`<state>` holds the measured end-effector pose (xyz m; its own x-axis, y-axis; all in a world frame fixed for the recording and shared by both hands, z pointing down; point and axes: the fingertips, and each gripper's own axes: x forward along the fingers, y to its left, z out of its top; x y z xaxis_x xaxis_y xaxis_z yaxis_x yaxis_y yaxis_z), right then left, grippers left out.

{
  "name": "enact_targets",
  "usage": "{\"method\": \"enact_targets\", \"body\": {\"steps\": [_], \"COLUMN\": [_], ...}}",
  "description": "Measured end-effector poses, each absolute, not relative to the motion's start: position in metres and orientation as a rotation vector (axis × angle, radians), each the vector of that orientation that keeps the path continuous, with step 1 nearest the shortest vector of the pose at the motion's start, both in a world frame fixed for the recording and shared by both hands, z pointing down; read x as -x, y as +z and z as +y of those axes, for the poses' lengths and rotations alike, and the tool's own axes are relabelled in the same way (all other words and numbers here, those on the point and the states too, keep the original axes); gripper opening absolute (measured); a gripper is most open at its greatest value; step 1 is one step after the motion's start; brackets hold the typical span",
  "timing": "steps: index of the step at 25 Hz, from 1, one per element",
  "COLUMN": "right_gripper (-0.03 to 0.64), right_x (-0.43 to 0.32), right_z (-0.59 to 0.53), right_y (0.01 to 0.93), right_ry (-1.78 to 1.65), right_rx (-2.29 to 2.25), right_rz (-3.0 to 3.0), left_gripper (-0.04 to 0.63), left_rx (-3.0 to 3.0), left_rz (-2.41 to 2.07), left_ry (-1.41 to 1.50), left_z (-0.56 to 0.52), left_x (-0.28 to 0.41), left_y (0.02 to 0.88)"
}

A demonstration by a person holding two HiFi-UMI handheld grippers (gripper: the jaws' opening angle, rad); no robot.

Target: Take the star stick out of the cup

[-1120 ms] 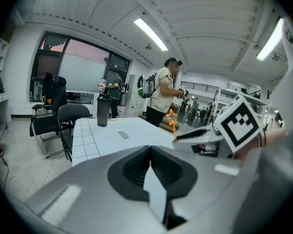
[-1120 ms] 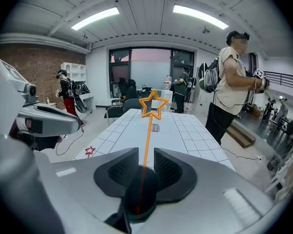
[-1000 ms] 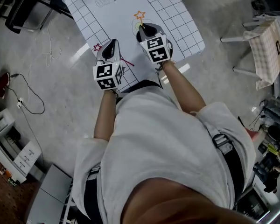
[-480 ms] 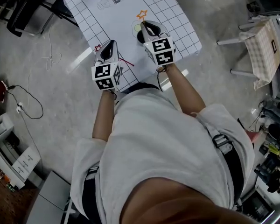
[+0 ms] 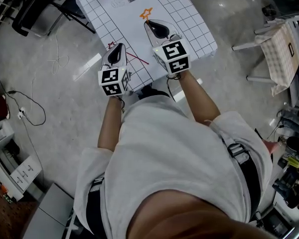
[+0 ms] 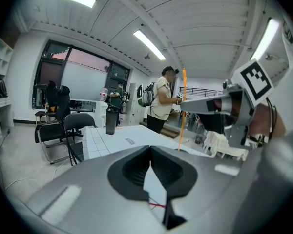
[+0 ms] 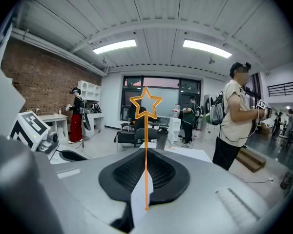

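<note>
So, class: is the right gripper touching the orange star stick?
Touching. The right gripper view shows the star stick's shaft running up between the closing jaws of the right gripper, with both pads pressed against it.

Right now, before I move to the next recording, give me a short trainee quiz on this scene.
1. Which star stick stands between the right hand-held gripper's jaws? A orange B red C green
2. True or false: a red star stick lies on the table by the left hand-held gripper.
3. Fill in: the table top is printed with a ____ of squares.
Key: 1 A, the orange star stick, on which the jaws are closing. 2 true. 3 grid.
</note>
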<state>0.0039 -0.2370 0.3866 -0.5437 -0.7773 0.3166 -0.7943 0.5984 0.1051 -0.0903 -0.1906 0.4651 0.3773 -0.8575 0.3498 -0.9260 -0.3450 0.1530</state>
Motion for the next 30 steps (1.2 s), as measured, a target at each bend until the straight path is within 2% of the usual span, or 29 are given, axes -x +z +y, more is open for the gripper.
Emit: {"method": "enact_targets", "body": {"steps": [11,30], "right_gripper": [0.011,0.015], "right_x": [0.054,0.065], "right_z": [-0.187,-0.208], "right_y": [0.526,0.651], "right_ry": [0.685,0.903], "right_rx": [-1.056,-0.997], "right_rz": [-2.361,-2.132], "left_gripper": [0.003,0.003], "left_rx": [-2.155,-2.058], "left_rz": [-1.612,-1.563], "left_ry": [0.389,0.516], "left_z": [-0.134,-0.139], "left_x": [0.158,0.151], "left_y": [0.507,0.554]}}
